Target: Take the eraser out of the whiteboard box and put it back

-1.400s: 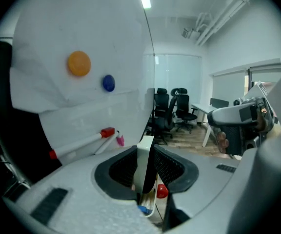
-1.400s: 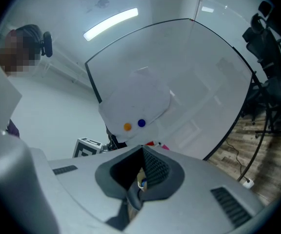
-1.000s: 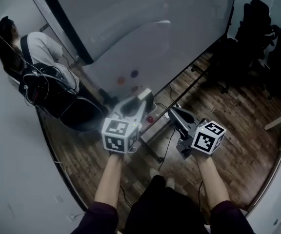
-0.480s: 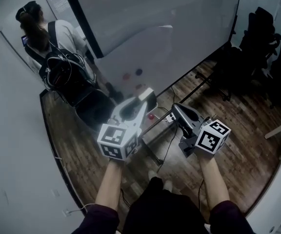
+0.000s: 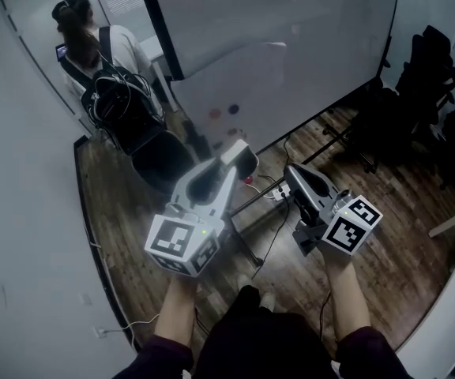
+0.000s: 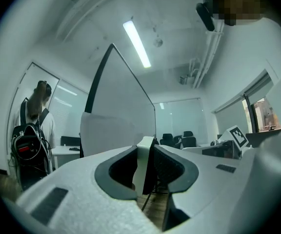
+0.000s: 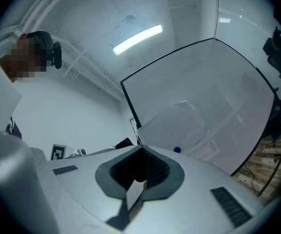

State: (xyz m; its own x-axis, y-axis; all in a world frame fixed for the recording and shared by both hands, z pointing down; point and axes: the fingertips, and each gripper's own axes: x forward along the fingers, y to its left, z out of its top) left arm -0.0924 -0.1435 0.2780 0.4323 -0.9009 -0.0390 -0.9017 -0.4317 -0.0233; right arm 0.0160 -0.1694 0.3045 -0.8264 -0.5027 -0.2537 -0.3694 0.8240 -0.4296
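My left gripper (image 5: 240, 158) is shut on the eraser (image 5: 235, 151), a flat white slab with a dark felt side. In the left gripper view the eraser (image 6: 141, 167) stands on edge between the jaws of the left gripper (image 6: 149, 143). To its right, my right gripper (image 5: 295, 172) is shut with nothing in it; in its own view the right gripper (image 7: 141, 149) has its jaws meeting at the tip. Both are raised towards the large whiteboard (image 5: 275, 54), which carries small round magnets (image 5: 233, 109). I cannot make out the whiteboard box.
A person with a dark backpack (image 5: 113, 93) stands at the left by the whiteboard's edge. Black office chairs (image 5: 441, 77) line the right side. A power strip and cables (image 5: 275, 192) lie on the wooden floor below the grippers, beside the whiteboard's stand.
Both grippers have risen, the left still shut on the eraser. The head view has tilted up, so the person and the whiteboard have shifted right in the picture.
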